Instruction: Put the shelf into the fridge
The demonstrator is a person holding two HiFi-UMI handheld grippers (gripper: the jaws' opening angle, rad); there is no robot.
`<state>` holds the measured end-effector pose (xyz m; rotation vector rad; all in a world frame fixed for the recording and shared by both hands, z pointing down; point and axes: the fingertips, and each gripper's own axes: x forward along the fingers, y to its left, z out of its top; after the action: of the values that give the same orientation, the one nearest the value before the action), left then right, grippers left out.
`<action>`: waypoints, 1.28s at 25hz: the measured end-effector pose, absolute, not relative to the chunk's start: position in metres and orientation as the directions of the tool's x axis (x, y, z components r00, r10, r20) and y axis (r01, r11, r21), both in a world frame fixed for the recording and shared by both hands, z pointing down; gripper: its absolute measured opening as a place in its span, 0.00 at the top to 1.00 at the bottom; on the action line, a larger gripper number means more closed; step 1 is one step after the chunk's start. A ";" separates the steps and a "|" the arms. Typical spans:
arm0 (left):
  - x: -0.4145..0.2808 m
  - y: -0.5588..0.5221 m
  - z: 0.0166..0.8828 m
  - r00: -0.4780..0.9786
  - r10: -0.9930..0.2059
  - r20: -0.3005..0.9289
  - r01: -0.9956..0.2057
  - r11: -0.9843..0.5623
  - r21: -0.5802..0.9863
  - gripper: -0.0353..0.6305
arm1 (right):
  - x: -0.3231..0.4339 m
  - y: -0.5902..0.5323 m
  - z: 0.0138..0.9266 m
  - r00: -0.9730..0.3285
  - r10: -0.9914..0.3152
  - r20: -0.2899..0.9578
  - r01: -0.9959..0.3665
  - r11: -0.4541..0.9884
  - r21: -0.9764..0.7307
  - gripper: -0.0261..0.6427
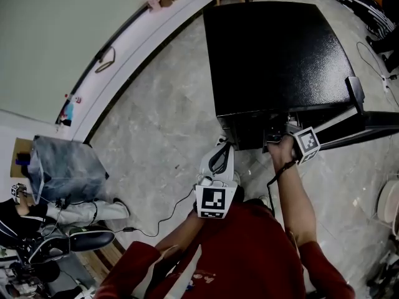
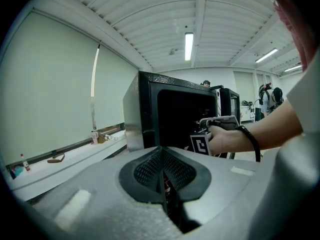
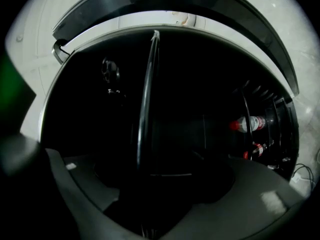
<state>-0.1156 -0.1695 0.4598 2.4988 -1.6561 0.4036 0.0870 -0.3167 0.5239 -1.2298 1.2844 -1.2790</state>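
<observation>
Black fridge (image 1: pixel 274 55) is standing with its door swung out to the right. Right arm is stretched straight out, bare forearm, and the right hand (image 1: pixel 285 149) has the right gripper (image 1: pixel 276 136) poked into the opening. Its jaws are spread wide, with the shelf (image 3: pixel 146 94) edge-on between them inside the fridge. It's super dark, so I can't say if the pads touch it. Left arm is bent near the chest, and the left gripper (image 1: pixel 217 162) has its jaws pressed together on nothing. The red-capped bottles (image 3: pixel 247 124) in the door have labels too small to read.
</observation>
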 end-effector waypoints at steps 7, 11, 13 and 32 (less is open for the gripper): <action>-0.103 -0.163 0.464 0.365 -0.889 0.278 -0.919 -0.392 -0.047 0.95 | 0.094 -0.275 0.526 -0.144 -0.989 0.033 -0.098 -0.019 -0.995 0.45; -0.099 -0.165 0.464 0.370 -0.887 0.276 -0.918 -0.395 -0.039 0.95 | 0.094 -0.252 0.519 -0.172 -0.984 0.041 -0.140 -0.017 -0.990 0.44; -0.096 -0.166 0.465 0.372 -0.886 0.276 -0.917 -0.397 -0.036 0.95 | 0.095 -0.241 0.517 -0.194 -0.980 0.041 -0.187 -0.004 -0.982 0.44; -0.111 -0.173 0.470 0.340 -0.899 0.277 -0.933 -0.360 -0.024 0.95 | 0.056 -0.201 0.494 -0.316 -0.936 0.152 -0.946 0.299 -0.124 0.40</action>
<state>-0.1114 -0.1731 0.4700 2.4548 -1.6899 0.3677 0.0562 -0.2014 0.4938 -1.8656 2.5722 -0.3047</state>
